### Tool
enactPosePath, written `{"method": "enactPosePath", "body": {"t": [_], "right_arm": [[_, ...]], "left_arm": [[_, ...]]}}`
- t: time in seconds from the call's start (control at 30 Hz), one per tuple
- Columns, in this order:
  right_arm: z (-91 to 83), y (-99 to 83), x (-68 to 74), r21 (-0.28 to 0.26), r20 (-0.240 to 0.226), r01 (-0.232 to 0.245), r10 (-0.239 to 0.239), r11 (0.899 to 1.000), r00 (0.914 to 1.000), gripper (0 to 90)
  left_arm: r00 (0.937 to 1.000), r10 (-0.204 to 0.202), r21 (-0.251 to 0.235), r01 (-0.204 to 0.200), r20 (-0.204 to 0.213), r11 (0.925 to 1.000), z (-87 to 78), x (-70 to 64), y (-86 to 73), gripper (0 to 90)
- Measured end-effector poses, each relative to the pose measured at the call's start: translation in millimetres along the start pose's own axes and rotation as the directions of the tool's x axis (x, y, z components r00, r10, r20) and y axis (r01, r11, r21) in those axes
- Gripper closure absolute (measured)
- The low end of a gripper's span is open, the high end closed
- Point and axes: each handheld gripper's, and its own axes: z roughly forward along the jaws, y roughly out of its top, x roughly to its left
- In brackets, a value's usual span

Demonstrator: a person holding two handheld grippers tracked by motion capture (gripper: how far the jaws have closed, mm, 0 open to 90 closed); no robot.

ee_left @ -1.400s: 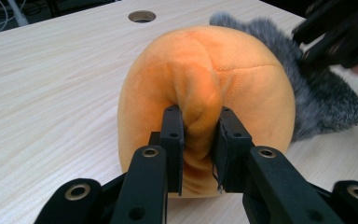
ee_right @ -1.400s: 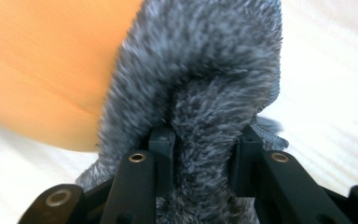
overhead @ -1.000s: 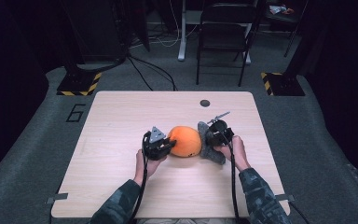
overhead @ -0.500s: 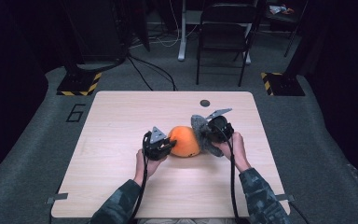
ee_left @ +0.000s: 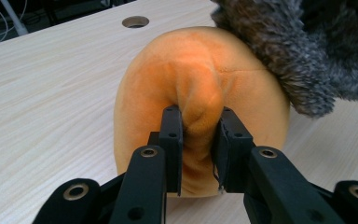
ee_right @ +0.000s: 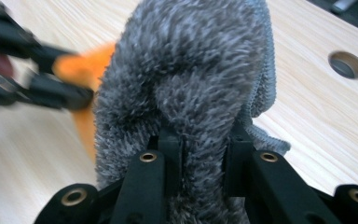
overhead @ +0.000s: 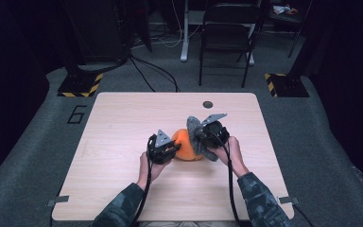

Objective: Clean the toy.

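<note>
The right gripper [overhead: 203,135], clamping the fuzzy grey cloth [overhead: 194,127], has lifted it across the orange plush ball [overhead: 186,146], which the left gripper [overhead: 170,149] pinches: wiping underway.

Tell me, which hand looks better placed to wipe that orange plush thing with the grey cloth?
The right. Its gripper already pinches the fuzzy grey cloth and holds it against the orange plush. The left gripper is busy pinching a fold of the plush.

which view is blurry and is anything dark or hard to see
Right gripper view: the left gripper and orange plush are smeared, the grey furry cloth sharp. Left gripper view: crisp throughout. High view: table well lit, surroundings dark.
</note>
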Motion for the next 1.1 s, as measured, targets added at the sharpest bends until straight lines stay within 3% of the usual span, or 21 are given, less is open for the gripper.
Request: {"method": "enactPosePath", "body": {"t": [0.3,0.4,0.53,0.63,0.73,0.8,0.83,0.9,0.97,1.1], "right_arm": [[17.3,-17.6,-21.6,0.131,0.019,-0.058,0.056,0.99,0.9983,73.8],[27.6,-27.1,-28.0,0.185,0.038,-0.084,0.078,0.979,0.9962,73.8],[50.4,-43.7,-32.1,0.273,0.065,-0.105,0.091,0.956,0.9938,73.8],[53.7,-45.0,-35.0,0.285,0.061,-0.101,0.087,0.953,0.9943,73.6],[44.0,-39.4,-37.2,0.277,0.083,-0.101,0.081,0.956,0.9932,73.8],[32.1,-34.0,-41.0,0.235,0.087,-0.108,0.09,0.966,0.9921,73.9],[23.9,-29.6,-42.0,0.211,0.076,-0.126,0.112,0.969,0.9908,74.0],[6.8,-20.2,-42.5,0.145,0.057,-0.118,0.111,0.982,0.9922,73.9],[-7.1,-11.3,-37.3,0.096,0.021,-0.115,0.114,0.989,0.9933,73.9],[-6.6,-3.9,-20.7,0.087,-0.074,-0.08,0.086,0.993,0.9935,73.9]], "left_arm": [[0.9998,-0.019,-0.005,0.019,-0.003,0.9998,2.1,3.9,-1.1,75.2],[0.9997,-0.023,-0.004,0.023,0.0,0.9997,2.0,4.9,-1.3,75.2],[0.9995,-0.031,-0.007,0.031,-0.004,0.9995,1.4,6.2,-1.8,75.2],[0.9996,-0.029,-0.006,0.029,-0.004,0.9996,0.7,7.0,-2.0,75.1],[0.9993,-0.037,-0.006,0.037,-0.008,0.9993,-0.3,8.0,-2.5,75.0],[0.9993,-0.037,-0.008,0.037,-0.008,0.9993,-0.2,8.4,-2.5,75.0],[0.9993,-0.037,-0.01,0.037,-0.008,0.9993,0.1,8.3,-2.5,75.0],[0.9995,-0.032,-0.002,0.032,-0.005,0.9995,0.0,8.5,-2.1,74.9],[0.9994,-0.035,-0.004,0.035,-0.006,0.9994,0.2,8.3,-2.1,74.8],[0.9995,-0.031,-0.013,0.03,-0.011,0.9995,1.0,7.7,-1.8,74.5]]}}
